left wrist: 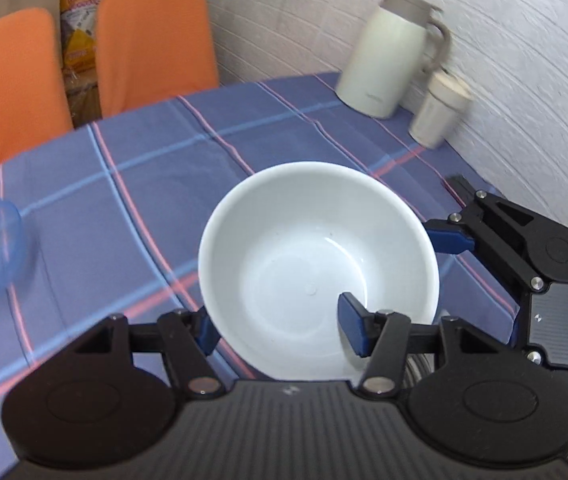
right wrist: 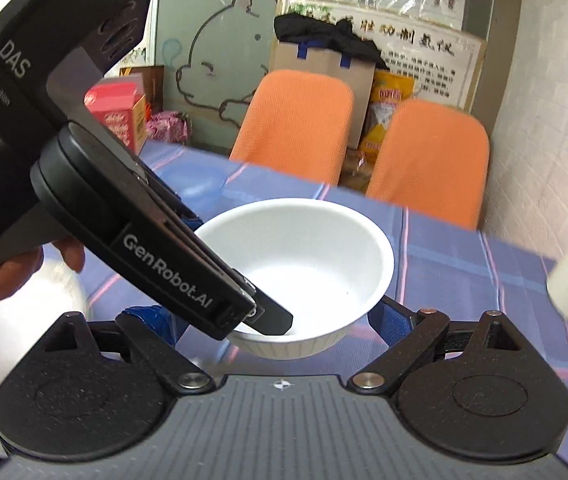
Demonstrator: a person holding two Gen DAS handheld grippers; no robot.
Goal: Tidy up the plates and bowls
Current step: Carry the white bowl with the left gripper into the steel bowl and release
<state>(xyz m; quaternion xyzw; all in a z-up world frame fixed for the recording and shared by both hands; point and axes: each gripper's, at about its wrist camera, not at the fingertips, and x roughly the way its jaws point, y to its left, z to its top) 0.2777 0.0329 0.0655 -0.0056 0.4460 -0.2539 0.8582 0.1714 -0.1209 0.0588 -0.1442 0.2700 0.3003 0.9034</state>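
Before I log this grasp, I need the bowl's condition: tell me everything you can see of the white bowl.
The white bowl is round, deep and glossy, ceramic or plastic by its look, and empty. Its outer wall looks faintly ribbed near the base in the right wrist view. It sits tilted over the blue plaid tablecloth. The left gripper straddles its near rim, one blue pad inside, one outside. The right gripper brackets it, pads at or near its wall. Whether its base touches the cloth is unclear.

A glossy white ceramic bowl (left wrist: pixel 316 268) is sitting on a blue-violet cloth table cover (left wrist: pixel 132 208) that is showing pink and light-blue plaid lines; two orange fabric chair backs (right wrist: pixel 296 124) are glowing behind.
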